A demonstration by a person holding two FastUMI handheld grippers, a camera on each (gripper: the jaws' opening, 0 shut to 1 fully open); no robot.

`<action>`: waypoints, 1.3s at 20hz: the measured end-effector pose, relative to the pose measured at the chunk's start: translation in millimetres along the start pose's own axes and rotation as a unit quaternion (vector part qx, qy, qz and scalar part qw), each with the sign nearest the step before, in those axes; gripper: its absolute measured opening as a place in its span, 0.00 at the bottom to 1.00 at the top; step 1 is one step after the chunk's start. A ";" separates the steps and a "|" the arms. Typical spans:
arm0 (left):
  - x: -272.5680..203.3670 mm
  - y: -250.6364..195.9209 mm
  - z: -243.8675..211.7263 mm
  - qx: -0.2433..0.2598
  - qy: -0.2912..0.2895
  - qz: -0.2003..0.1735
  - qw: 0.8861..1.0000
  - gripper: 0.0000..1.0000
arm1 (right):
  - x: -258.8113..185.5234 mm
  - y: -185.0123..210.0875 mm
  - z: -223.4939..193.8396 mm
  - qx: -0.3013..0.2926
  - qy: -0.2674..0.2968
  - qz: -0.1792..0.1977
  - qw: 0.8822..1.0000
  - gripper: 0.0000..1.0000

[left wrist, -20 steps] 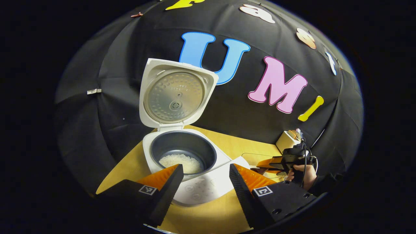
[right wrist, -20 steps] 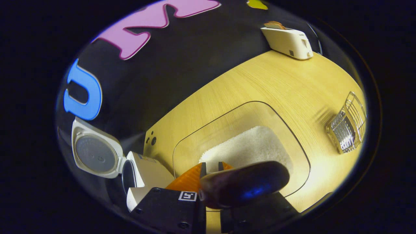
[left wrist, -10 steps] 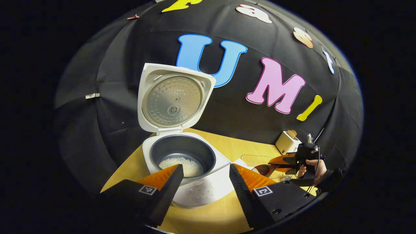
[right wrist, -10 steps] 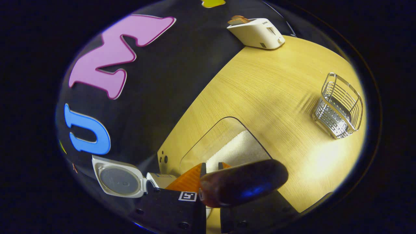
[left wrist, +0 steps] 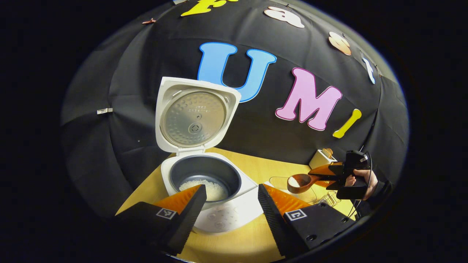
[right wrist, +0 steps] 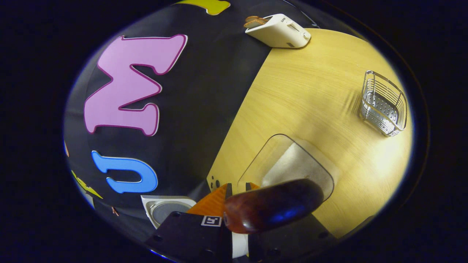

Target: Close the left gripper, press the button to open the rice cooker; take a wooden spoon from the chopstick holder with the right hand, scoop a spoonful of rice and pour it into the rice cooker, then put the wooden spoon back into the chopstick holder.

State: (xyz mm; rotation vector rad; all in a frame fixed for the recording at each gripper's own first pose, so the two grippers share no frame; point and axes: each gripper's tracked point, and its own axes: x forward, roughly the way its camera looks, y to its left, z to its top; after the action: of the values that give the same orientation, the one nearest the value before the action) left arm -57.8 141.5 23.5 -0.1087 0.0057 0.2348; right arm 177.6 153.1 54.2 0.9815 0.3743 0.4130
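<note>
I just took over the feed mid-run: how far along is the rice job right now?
Done: the rice cooker stands with its lid up, some rice already in the pot. In hand: the right claw is shut on the wooden spoon, whose bowl carries rice, lifted off the clear rice container but still short of the cooker. Left: tip the rice into the pot, then return the spoon to the wire holder. The left claw is open.

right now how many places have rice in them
3: the rice cooker pot, the wooden spoon held by the right gripper, and the clear container on the table.
</note>
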 end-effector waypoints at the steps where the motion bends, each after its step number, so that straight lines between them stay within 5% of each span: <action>1: -2.4 1.2 2.2 -0.001 -0.002 0.002 1.000 0.92 | -0.9 10.3 -3.5 -0.004 0.006 0.010 1.000 0.10; 9: -23.8 23.3 21.4 -0.013 -0.027 0.029 0.999 0.92 | 12.8 69.2 -65.9 0.000 0.078 0.064 0.995 0.10; 17: -56.6 78.5 31.2 -0.064 -0.046 0.103 0.992 0.92 | 52.6 107.8 -129.4 -0.003 0.144 0.087 0.986 0.10; 26: -79.5 132.0 11.1 -0.070 -0.030 0.171 0.982 0.92 | 93.8 132.9 -185.6 -0.161 0.140 0.080 0.974 0.08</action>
State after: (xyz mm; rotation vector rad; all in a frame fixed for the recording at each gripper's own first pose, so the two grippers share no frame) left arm -165.9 251.9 21.9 -0.2417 -0.0519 0.5822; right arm 146.8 397.8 63.2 0.6381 0.4667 0.7392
